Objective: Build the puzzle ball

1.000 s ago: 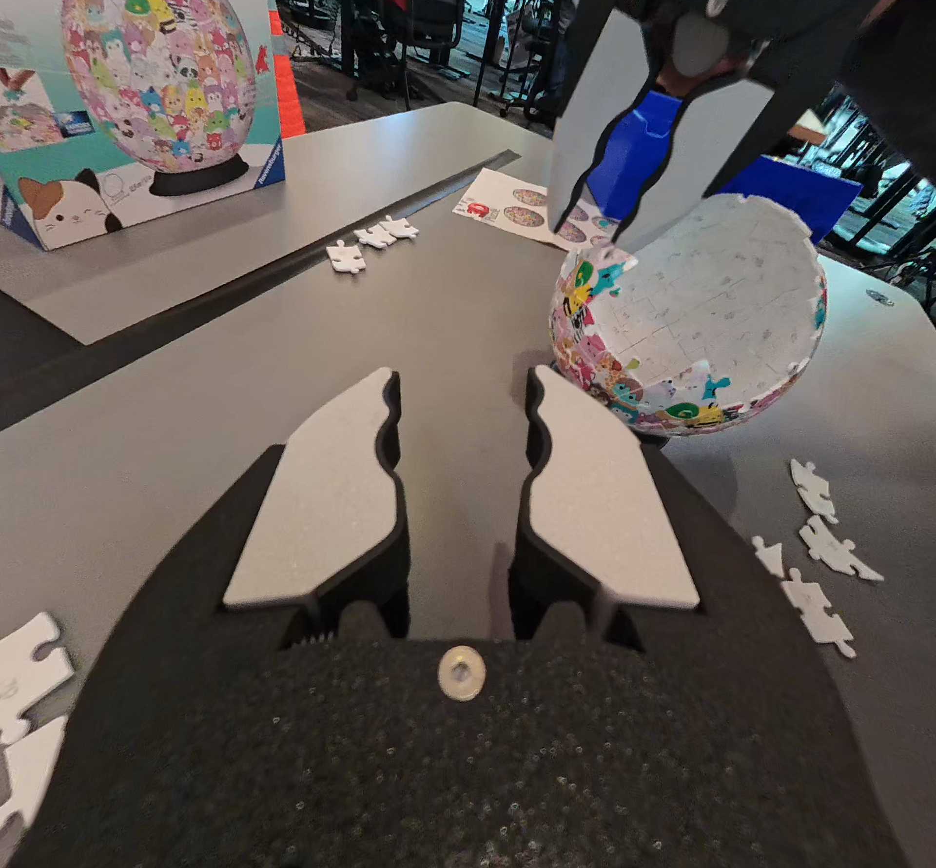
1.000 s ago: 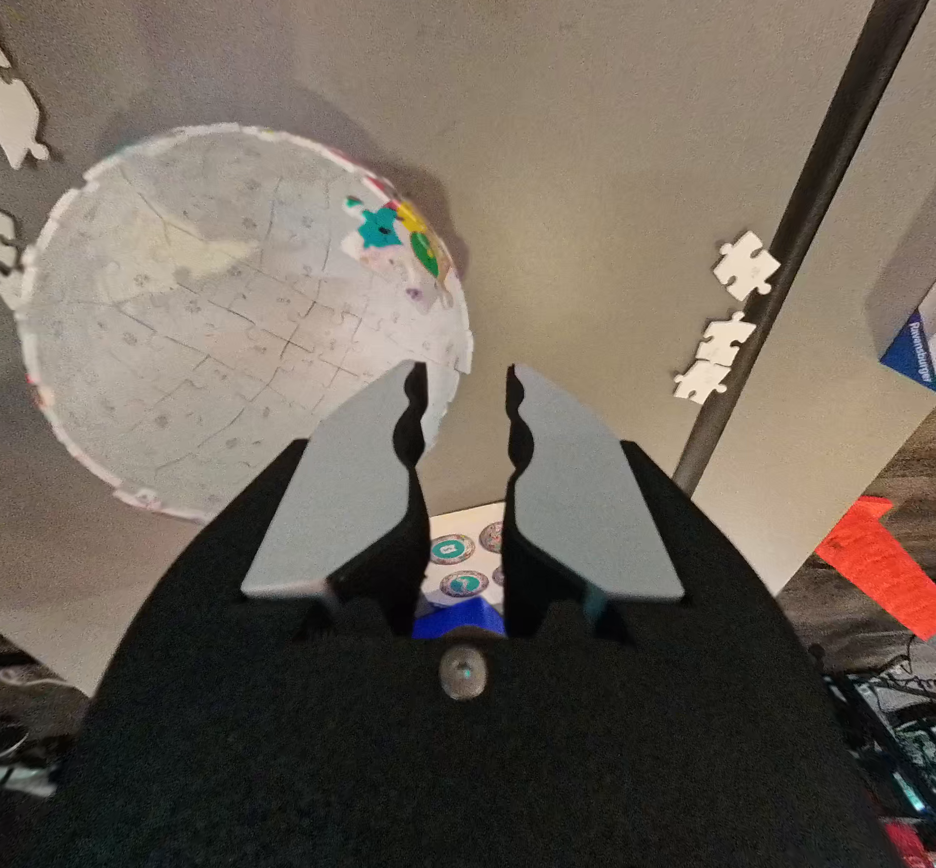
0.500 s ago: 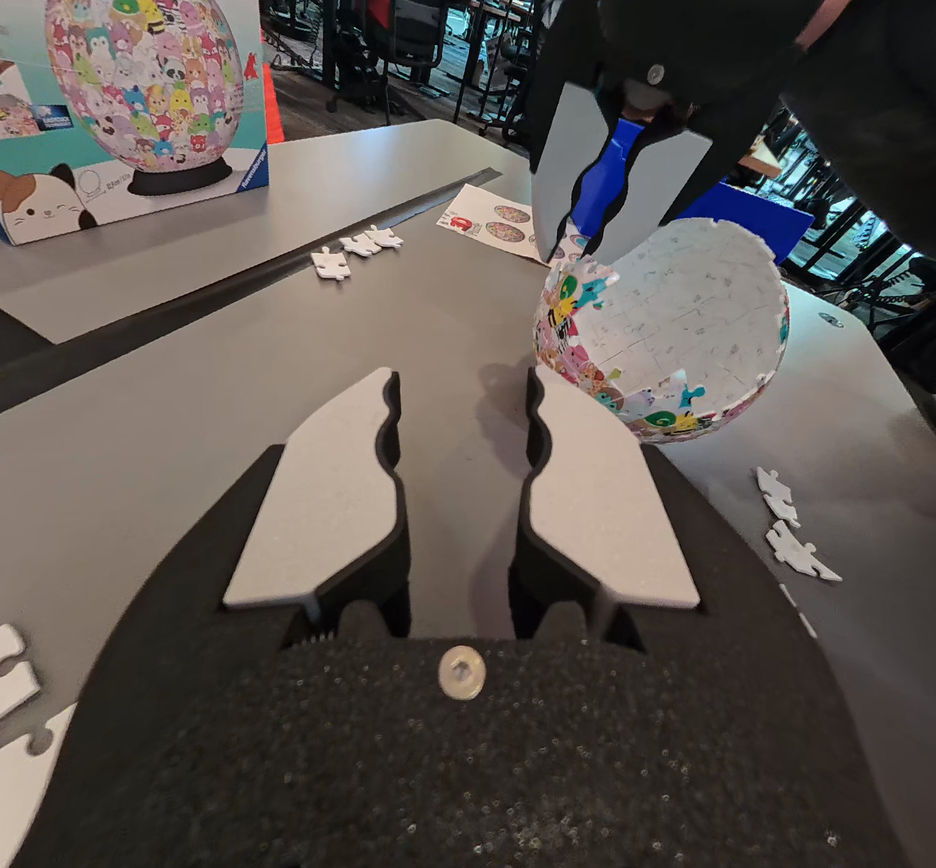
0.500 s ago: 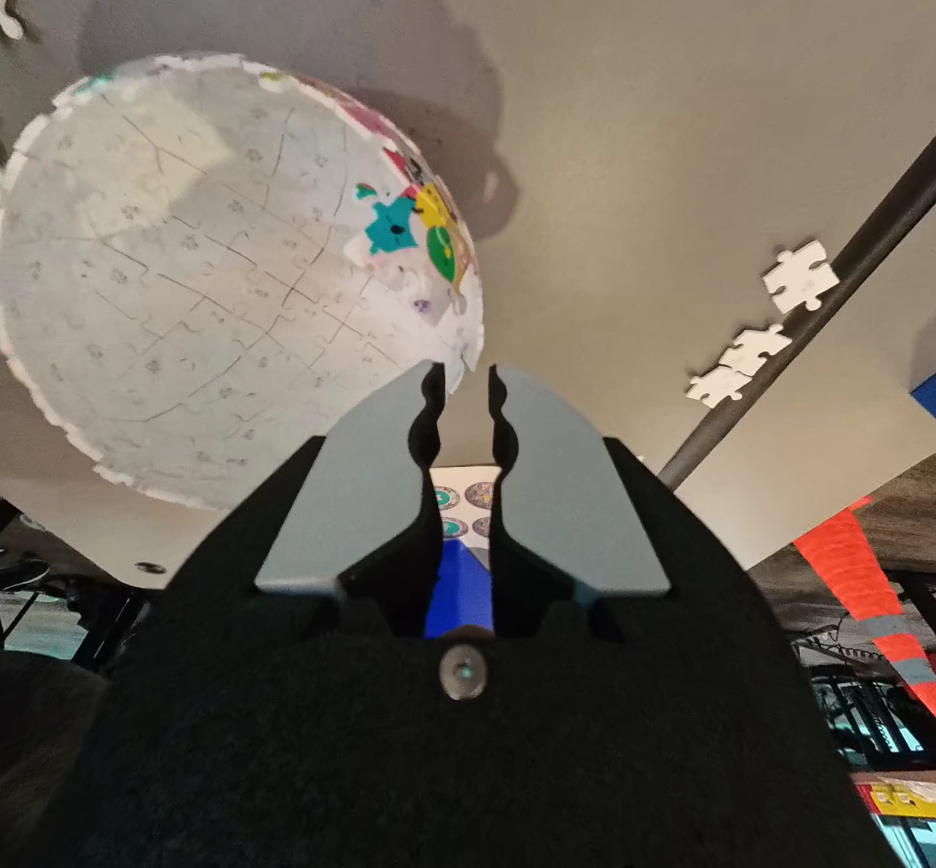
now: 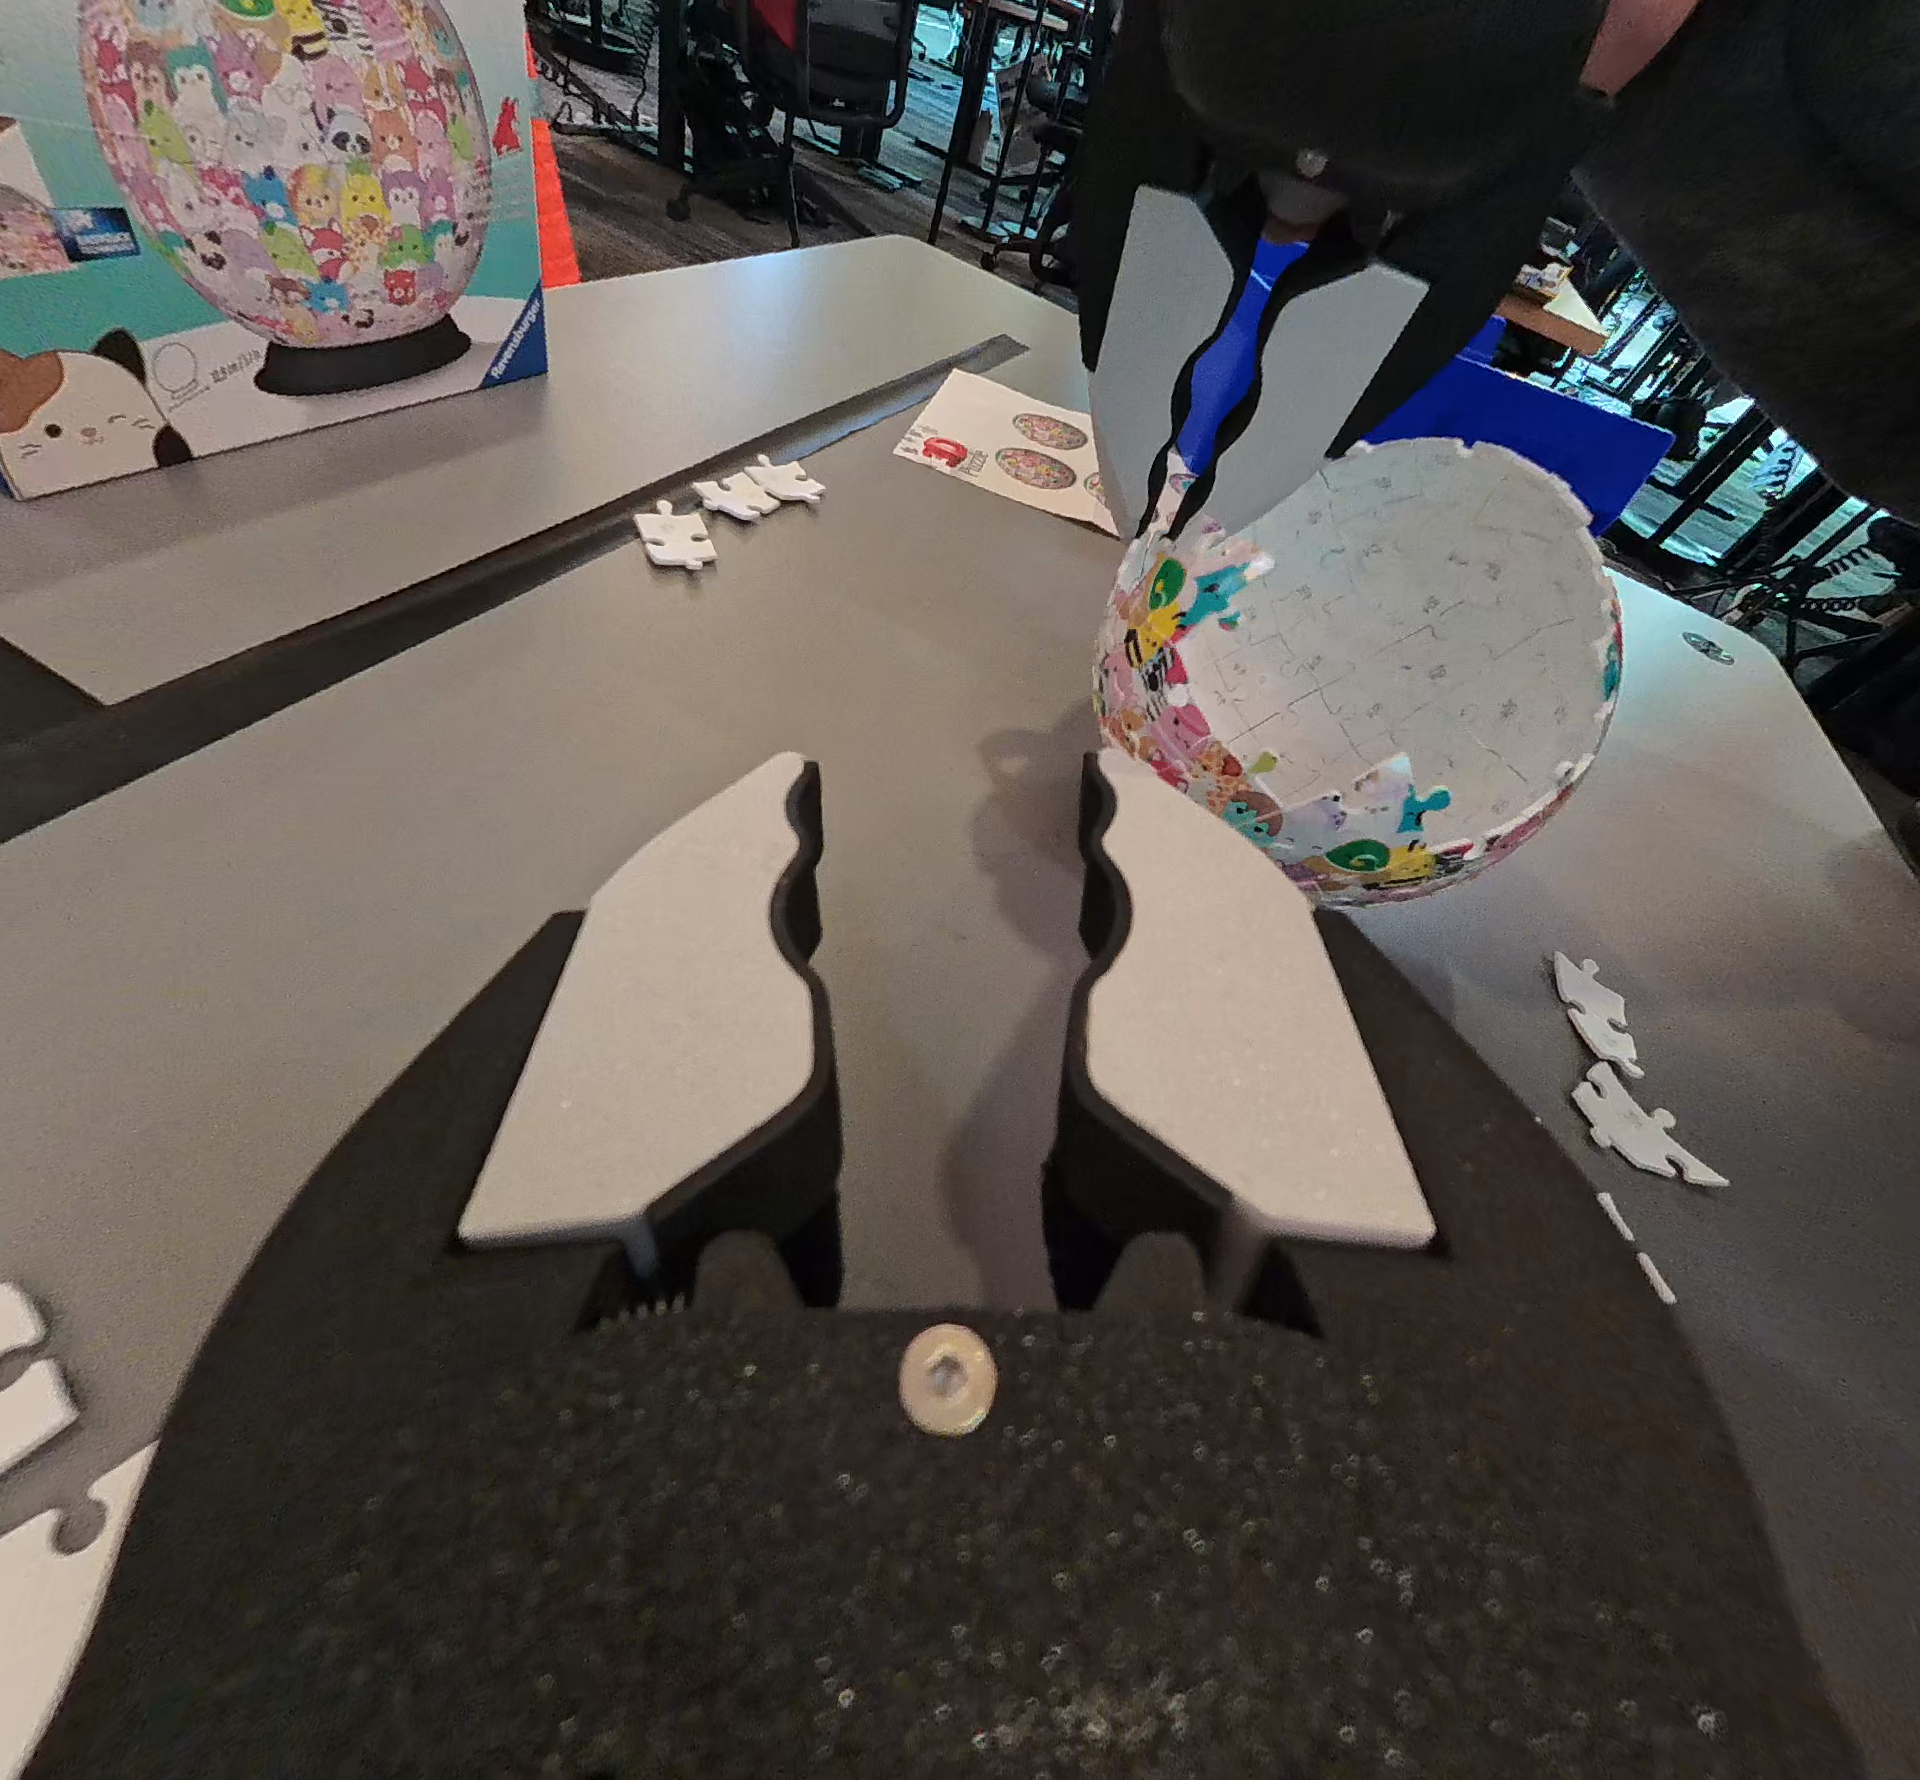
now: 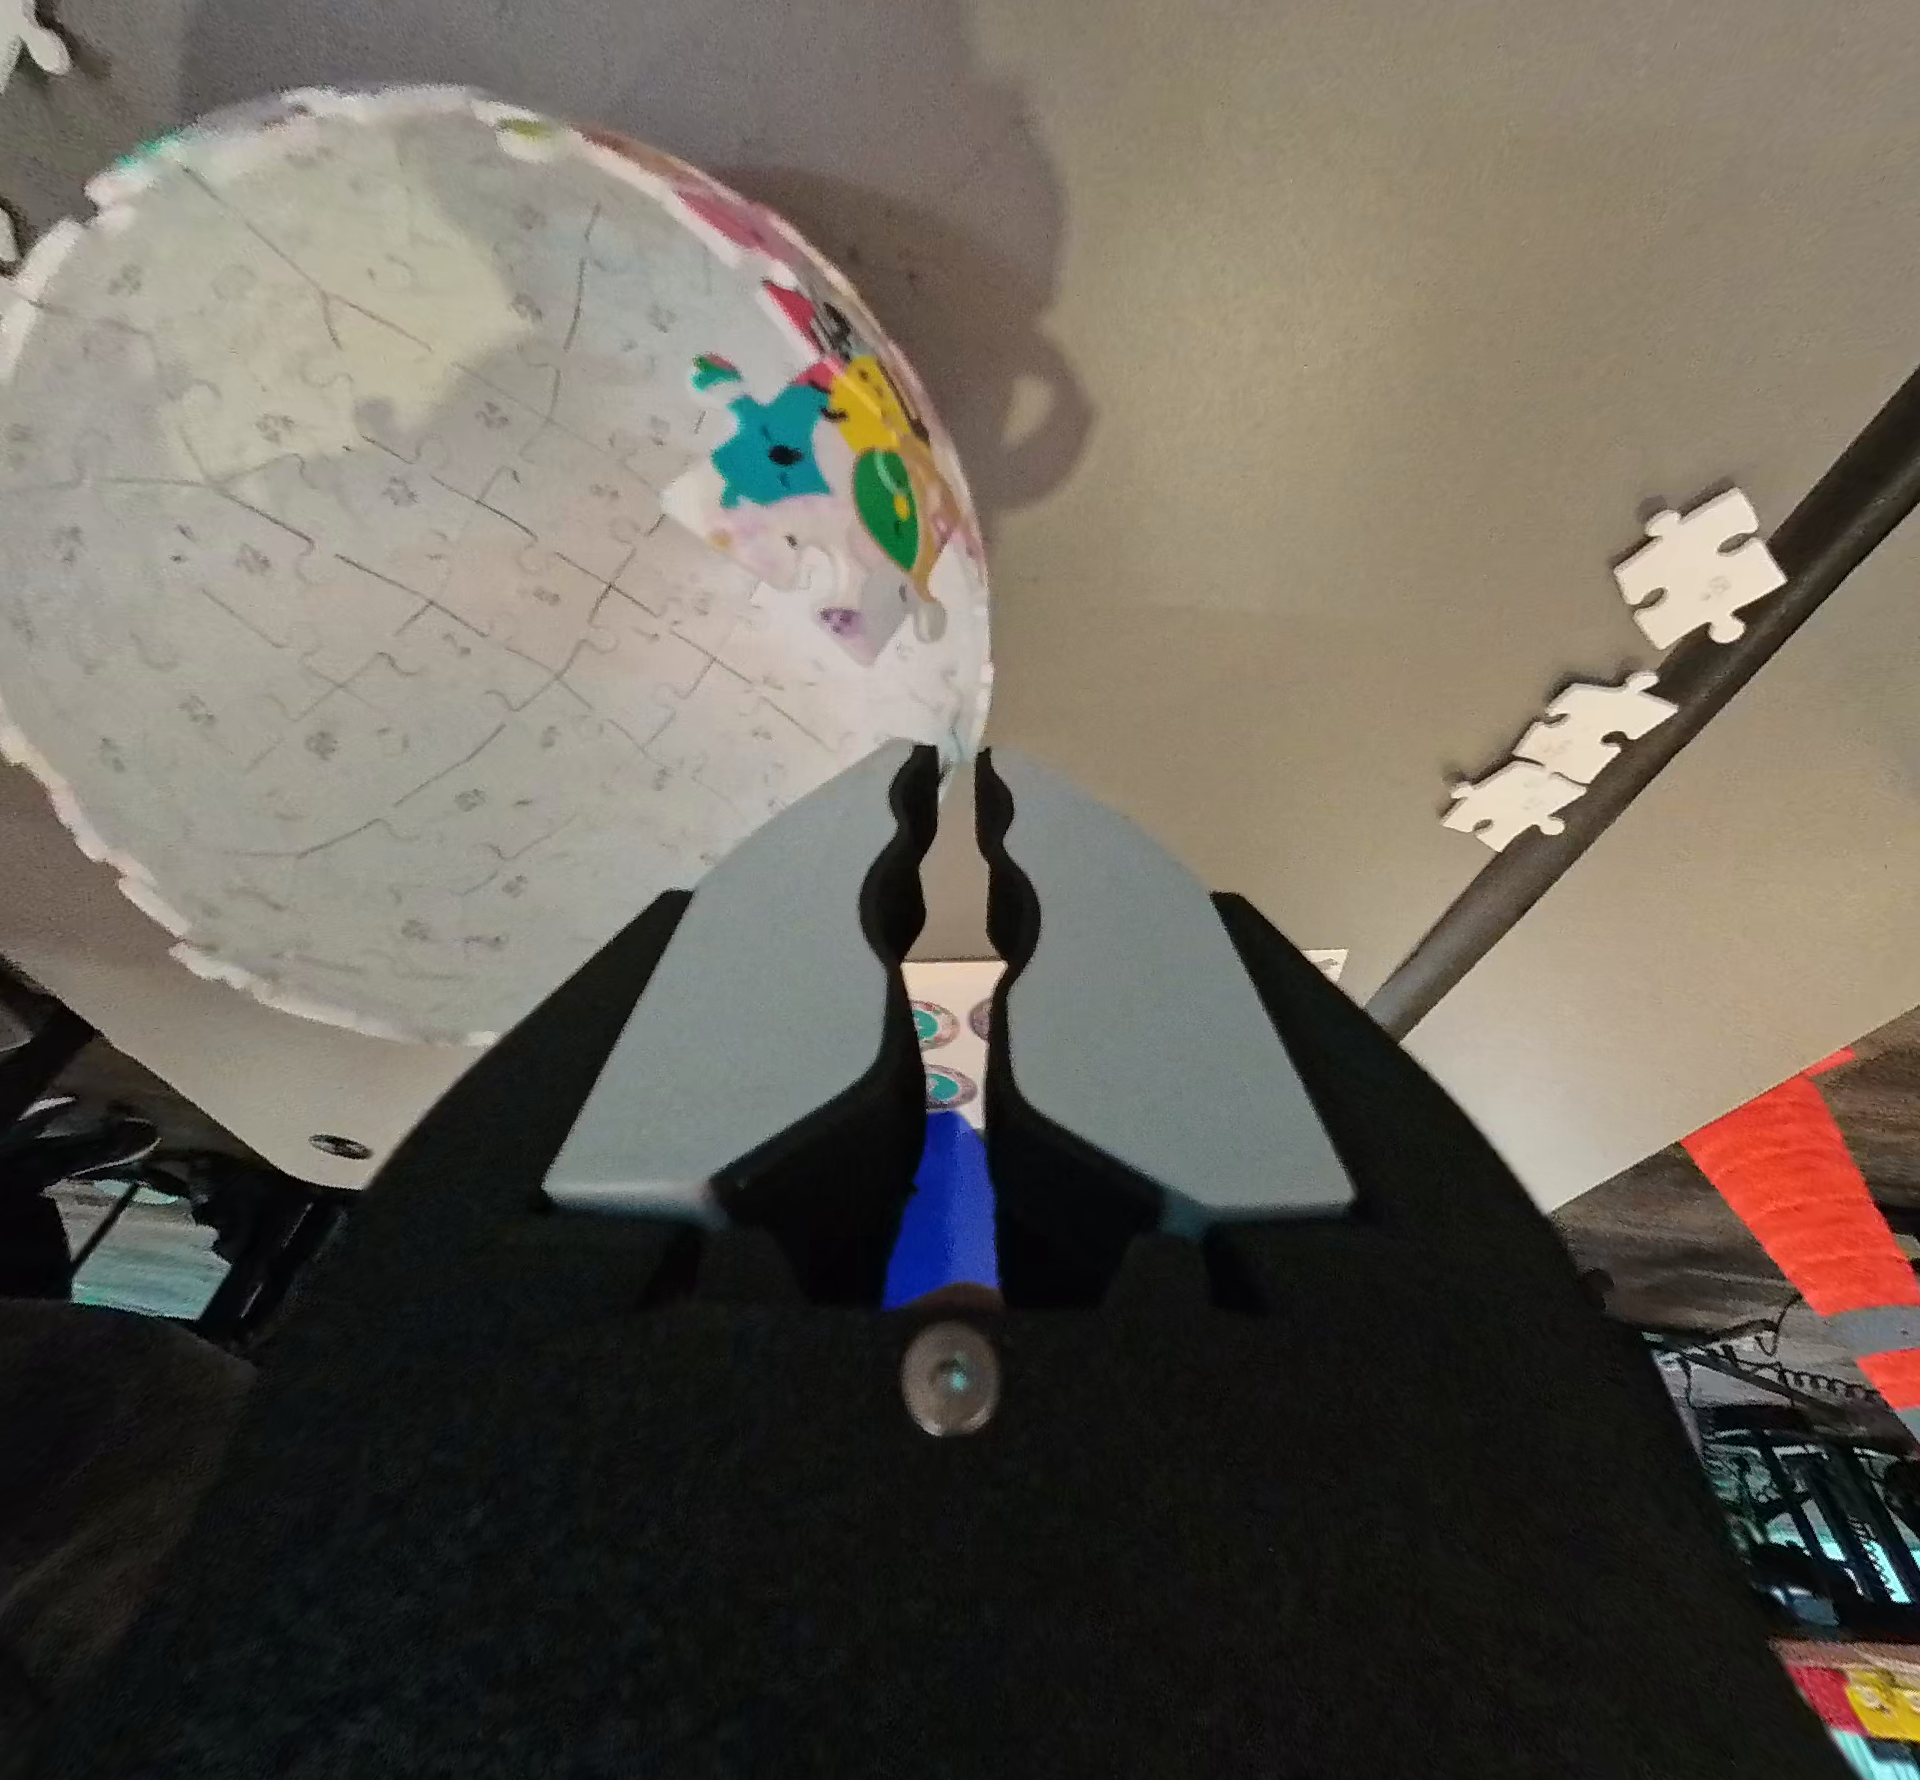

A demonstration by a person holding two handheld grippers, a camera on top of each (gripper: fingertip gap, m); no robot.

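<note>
The half-built puzzle ball point(image 5: 1382, 670) is a tilted open shell, white inside with colourful characters outside, over the grey table point(image 5: 520, 847). My right gripper point(image 5: 1179, 520) comes down from above and pinches the shell's left rim; in the right wrist view the right gripper point(image 6: 956, 759) has its jaws nearly together on the rim of the ball point(image 6: 364, 587). My left gripper point(image 5: 945, 774) is open and empty, low over the table, just left of the shell.
Loose white pieces lie by the table seam point(image 5: 727, 504), at the right point(image 5: 1621, 1117) and at the lower left point(image 5: 21, 1398). The puzzle box point(image 5: 270, 151) stands at the back left. A leaflet point(image 5: 997, 452) and a blue bin point(image 5: 1507, 421) lie behind the ball. Left tips to right tips: about 15 centimetres.
My right gripper's jaws have closed from a wide gap onto the shell's rim. The shell has tilted and shifted slightly. My left gripper stays open.
</note>
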